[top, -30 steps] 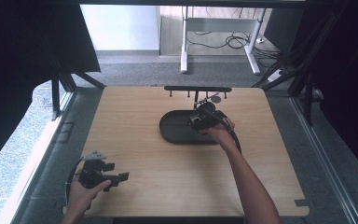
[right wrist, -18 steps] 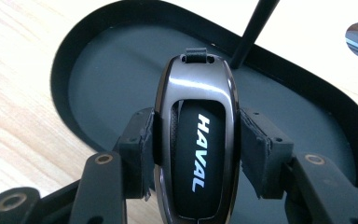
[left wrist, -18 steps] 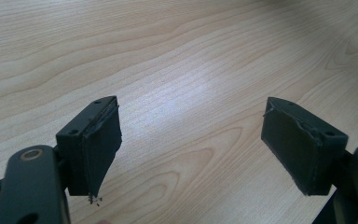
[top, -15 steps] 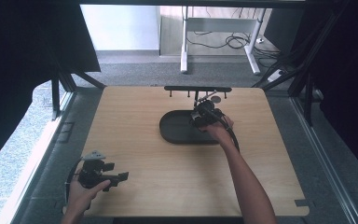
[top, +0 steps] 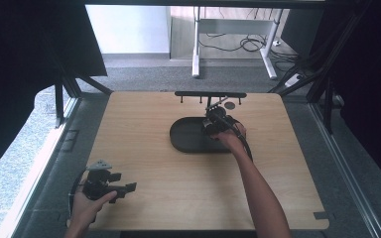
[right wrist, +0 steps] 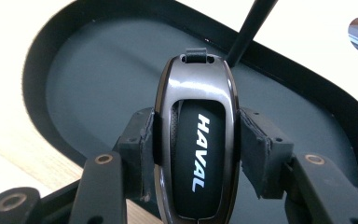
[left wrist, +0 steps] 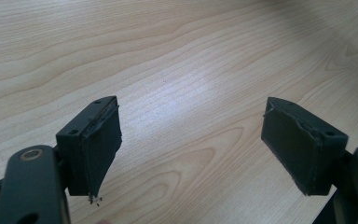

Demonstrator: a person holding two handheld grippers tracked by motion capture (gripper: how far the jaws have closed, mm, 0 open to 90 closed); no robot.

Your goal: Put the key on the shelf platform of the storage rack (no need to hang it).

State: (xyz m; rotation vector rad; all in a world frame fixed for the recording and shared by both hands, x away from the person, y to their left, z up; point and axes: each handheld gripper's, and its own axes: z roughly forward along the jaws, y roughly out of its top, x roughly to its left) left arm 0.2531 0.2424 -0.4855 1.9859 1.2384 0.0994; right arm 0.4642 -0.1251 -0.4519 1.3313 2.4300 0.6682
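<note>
1. Haval key fob (right wrist: 196,140) is sitting in the high view above the oval black tray (top: 183,141), in the right gripper (top: 217,121).
2. Left gripper (left wrist: 191,144) is idling, jaws spread, empty.
3. Right gripper's jaws are pinching the glossy fob's sides; it could be slipping out.

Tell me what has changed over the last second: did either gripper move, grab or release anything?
Nothing visibly changed. The right gripper stays shut on the Haval key fob over the dark oval tray, and the left gripper stays open and empty at the near left corner of the table.
</note>
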